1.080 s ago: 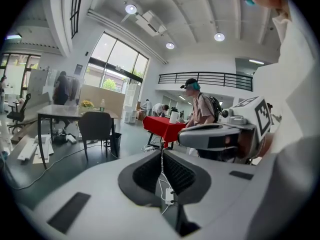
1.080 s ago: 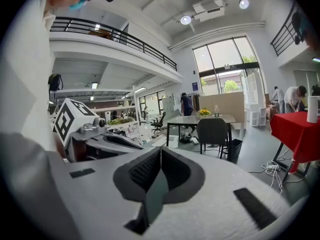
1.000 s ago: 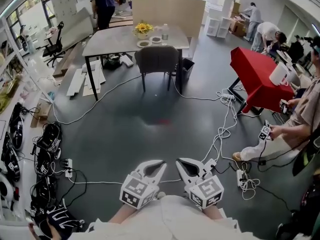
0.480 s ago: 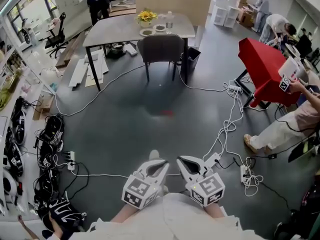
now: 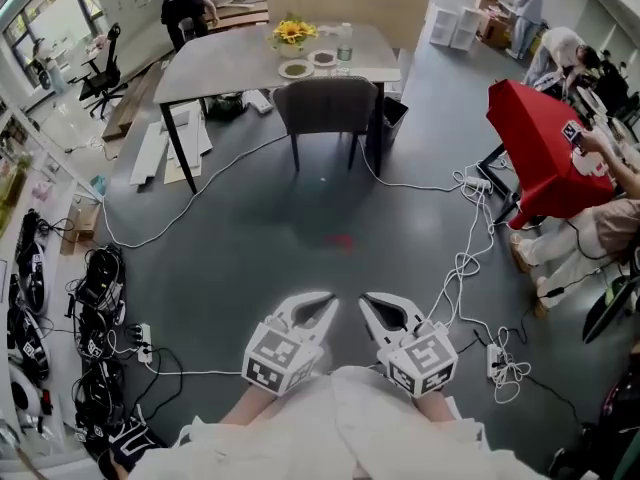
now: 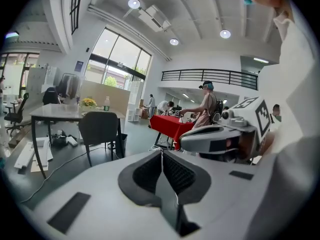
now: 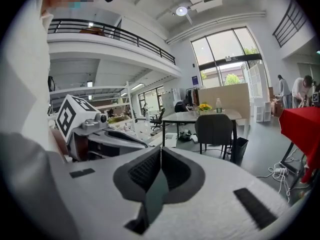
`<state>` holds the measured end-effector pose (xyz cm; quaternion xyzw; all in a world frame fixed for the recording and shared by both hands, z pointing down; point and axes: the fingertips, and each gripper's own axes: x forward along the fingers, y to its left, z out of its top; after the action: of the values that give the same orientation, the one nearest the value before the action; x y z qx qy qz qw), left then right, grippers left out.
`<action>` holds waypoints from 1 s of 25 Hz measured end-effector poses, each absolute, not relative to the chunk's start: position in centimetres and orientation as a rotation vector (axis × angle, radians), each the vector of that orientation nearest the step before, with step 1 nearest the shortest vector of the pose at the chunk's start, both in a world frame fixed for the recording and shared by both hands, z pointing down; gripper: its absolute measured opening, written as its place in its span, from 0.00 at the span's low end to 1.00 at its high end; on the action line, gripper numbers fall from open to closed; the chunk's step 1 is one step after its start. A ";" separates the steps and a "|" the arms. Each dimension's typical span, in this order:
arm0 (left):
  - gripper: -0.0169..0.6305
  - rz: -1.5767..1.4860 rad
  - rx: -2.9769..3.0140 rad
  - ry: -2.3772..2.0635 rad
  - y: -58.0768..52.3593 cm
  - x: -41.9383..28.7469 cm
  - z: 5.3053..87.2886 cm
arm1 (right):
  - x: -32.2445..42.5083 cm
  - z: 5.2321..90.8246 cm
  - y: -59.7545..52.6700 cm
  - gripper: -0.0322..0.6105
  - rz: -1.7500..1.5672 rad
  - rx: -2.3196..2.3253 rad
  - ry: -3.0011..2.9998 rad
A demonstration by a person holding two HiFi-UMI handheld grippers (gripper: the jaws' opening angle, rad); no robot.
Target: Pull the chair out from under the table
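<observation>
Left claw (image 5: 318,303) & right claw (image 5: 372,306) both clenched, empty, side by side close to the body, prob. because the chair (image 5: 326,108), tucked against the surface (image 5: 220,63), is well ahead of them, not w/in reach yet.

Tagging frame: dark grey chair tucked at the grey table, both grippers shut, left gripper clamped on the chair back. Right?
No: the left gripper is shut on nothing, far from the dark grey chair; the head view shows it. The rest holds.
</observation>
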<state>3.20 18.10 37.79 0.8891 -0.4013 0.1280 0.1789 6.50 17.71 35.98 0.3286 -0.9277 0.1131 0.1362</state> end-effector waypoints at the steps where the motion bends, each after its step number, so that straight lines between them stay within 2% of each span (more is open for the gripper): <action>1: 0.06 0.361 2.520 -1.122 16.6 2.7 37.7 | 5.9 35.7 15.9 0.05 0.315 0.963 -2.684; 12: 0.06 0.382 2.545 -1.049 3.1 -2.3 37.9 | 1.4 35.6 1.9 0.05 0.356 1.077 -2.666; 25: 0.06 0.353 2.478 -1.094 -11.6 -4.0 39.7 | 0.3 36.7 -13.6 0.05 0.357 1.049 -2.684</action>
<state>-3.99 -11.60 39.74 0.8881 -0.3922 0.1266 0.2035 0.29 -13.63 36.68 0.3586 -0.9178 0.1222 0.1188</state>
